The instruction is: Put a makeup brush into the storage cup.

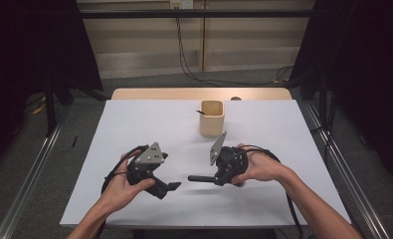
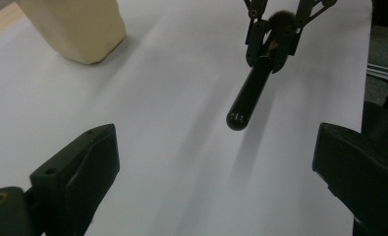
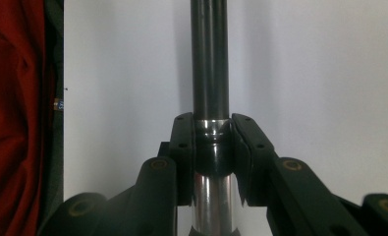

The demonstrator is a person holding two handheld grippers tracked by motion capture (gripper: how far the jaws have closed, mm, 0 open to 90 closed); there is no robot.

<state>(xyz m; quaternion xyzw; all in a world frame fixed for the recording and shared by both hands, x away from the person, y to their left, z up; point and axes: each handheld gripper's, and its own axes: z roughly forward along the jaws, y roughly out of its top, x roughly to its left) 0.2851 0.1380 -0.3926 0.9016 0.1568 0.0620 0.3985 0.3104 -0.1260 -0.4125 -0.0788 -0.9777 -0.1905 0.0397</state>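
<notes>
A black brush is held level above the white table, its handle pointing left. My right gripper is shut on it. In the right gripper view the jaws clamp the brush where the black handle meets the silver ferrule. My left gripper is a little left of the handle's tip, open and holding nothing. The left gripper view shows its jaws wide apart, with the brush handle pointing toward them. The right gripper is behind it, with dark bristles at its back.
A light wooden cup stands behind the grippers at mid-table, with a small dark thing at its rim. The same cup is at top left in the left gripper view. Red cloth lies past the table's edge.
</notes>
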